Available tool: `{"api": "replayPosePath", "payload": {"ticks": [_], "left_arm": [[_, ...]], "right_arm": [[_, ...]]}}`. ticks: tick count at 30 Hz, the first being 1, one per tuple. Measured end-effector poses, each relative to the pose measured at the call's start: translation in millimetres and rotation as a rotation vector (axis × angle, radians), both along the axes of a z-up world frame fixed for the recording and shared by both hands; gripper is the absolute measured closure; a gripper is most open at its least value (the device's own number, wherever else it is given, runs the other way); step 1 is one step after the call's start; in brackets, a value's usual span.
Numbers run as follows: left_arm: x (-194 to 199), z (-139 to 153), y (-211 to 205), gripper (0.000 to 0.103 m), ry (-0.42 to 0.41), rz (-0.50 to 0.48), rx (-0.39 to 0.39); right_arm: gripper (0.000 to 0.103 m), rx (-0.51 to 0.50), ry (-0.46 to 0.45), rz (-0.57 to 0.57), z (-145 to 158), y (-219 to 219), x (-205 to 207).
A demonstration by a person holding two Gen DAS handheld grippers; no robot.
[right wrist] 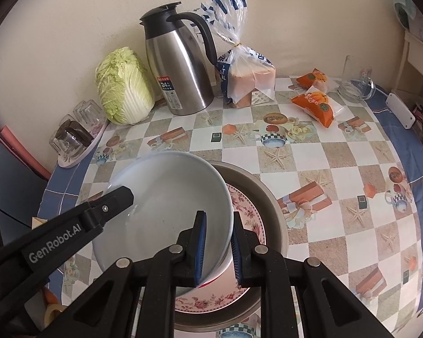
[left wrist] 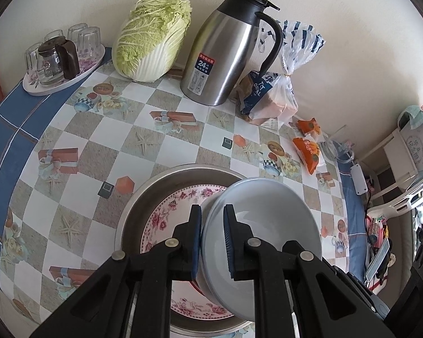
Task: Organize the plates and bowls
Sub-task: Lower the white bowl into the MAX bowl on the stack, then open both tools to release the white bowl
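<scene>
A pale blue-grey bowl [left wrist: 268,219] [right wrist: 166,202] is held tilted above a floral plate [left wrist: 166,219] [right wrist: 248,219] that lies inside a metal basin [left wrist: 160,186] [right wrist: 270,200]. My left gripper [left wrist: 213,239] is shut on the bowl's left rim, one finger inside and one outside. My right gripper [right wrist: 218,245] is shut on the bowl's right rim in the same way. The left gripper's finger [right wrist: 110,202] shows in the right wrist view at the bowl's far side.
Along the wall stand a tray of glasses [left wrist: 59,64] [right wrist: 76,138], a napa cabbage [left wrist: 152,39] [right wrist: 124,87], a steel thermos jug [left wrist: 225,50] [right wrist: 180,64] and bagged bread [left wrist: 270,95] [right wrist: 248,81]. Orange snack packs [right wrist: 315,104] and a glass mug [right wrist: 355,79] lie right.
</scene>
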State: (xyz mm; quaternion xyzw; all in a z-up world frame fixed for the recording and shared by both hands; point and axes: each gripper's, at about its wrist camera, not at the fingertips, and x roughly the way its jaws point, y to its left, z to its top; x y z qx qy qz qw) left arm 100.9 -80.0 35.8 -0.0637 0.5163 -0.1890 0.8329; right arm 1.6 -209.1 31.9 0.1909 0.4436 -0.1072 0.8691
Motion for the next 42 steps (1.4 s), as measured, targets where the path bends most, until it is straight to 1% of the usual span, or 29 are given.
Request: {"api": "replayPosePath", "payload": {"ticks": [5, 15, 18, 24, 25, 26, 27, 28, 29, 30, 31, 32, 33, 34, 36, 37, 39, 40, 41, 42], "left_arm": [[1, -1, 0, 0.088, 0.002, 0.012, 0.011], [0, 2, 2, 0.088, -0.003, 0.019, 0.007], [-1, 4, 4, 0.085, -0.003, 0.021, -0.001], [-3, 10, 5, 0.085, -0.009, 0.028, 0.004], [-3, 11, 5, 0.084, -0.011, 0.028, 0.005], [-4, 12, 4, 0.079, -0.014, 0.028, 0.007], [-5, 14, 5, 0.069, -0.017, 0.028, 0.010], [-6, 16, 5, 0.065, -0.023, 0.030, 0.012], [-7, 18, 5, 0.059, -0.029, 0.033, 0.013], [-8, 20, 6, 0.059, -0.035, 0.036, 0.013], [-8, 21, 7, 0.059, -0.038, 0.038, 0.014], [-9, 23, 8, 0.057, -0.041, 0.041, 0.014], [-10, 24, 10, 0.053, -0.045, 0.045, 0.015], [-11, 26, 11, 0.050, -0.050, 0.049, 0.019], [-13, 28, 14, 0.036, -0.062, 0.057, 0.032], [-14, 28, 16, 0.033, -0.066, 0.063, 0.039], [-15, 27, 20, 0.027, -0.069, 0.075, 0.054], [-16, 26, 22, 0.025, -0.069, 0.081, 0.060], [-17, 24, 25, 0.019, -0.069, 0.087, 0.066], [-18, 23, 28, 0.016, -0.071, 0.095, 0.074]], "right_arm": [[0.084, -0.004, -0.001, -0.001, 0, 0, 0], [0.083, -0.028, 0.000, 0.004, 3, 2, -1], [0.084, -0.029, -0.007, 0.004, 5, 1, -2], [0.084, -0.035, -0.026, -0.001, 11, -2, -7], [0.084, -0.036, -0.029, -0.002, 12, -2, -8], [0.084, -0.038, -0.032, -0.004, 14, -3, -9], [0.084, -0.039, -0.035, -0.006, 15, -3, -10], [0.080, -0.041, -0.038, -0.009, 17, -4, -12], [0.074, -0.040, -0.042, -0.010, 18, -5, -13], [0.067, -0.041, -0.044, -0.012, 19, -6, -14], [0.063, -0.045, -0.046, -0.015, 20, -6, -16], [0.055, -0.049, -0.048, -0.017, 22, -7, -17], [0.050, -0.052, -0.052, -0.019, 23, -7, -19], [0.048, -0.053, -0.055, -0.020, 24, -8, -20], [0.043, -0.057, -0.058, -0.022, 26, -9, -23], [0.041, -0.059, -0.060, -0.023, 27, -10, -24], [0.030, -0.062, -0.060, -0.023, 27, -11, -26], [0.027, -0.064, -0.059, -0.020, 27, -11, -27], [0.023, -0.065, -0.058, -0.017, 27, -11, -28], [0.018, -0.065, -0.056, -0.016, 26, -12, -29]]}}
